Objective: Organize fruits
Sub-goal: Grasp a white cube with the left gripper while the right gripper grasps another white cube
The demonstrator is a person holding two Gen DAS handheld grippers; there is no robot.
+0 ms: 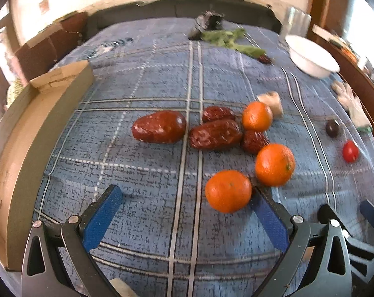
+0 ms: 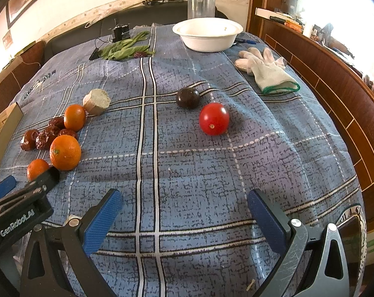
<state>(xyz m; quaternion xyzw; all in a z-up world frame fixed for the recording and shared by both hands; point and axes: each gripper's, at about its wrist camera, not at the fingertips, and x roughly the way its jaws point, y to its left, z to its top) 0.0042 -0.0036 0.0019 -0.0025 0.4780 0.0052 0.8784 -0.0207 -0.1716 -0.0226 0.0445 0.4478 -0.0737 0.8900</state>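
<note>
In the left wrist view, the left gripper (image 1: 185, 199) is spread wide and empty; the nearest orange (image 1: 228, 191) is seen just beside its right finger (image 1: 269, 219). In the right wrist view, the right gripper (image 2: 184, 204) is likewise held wide, empty, well short of the red tomato (image 2: 214, 118).

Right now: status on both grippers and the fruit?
Left gripper open, empty, nearest orange by its right finger. Right gripper open, empty, facing red tomato. White bowl empty at far edge. Nothing blocking.
</note>
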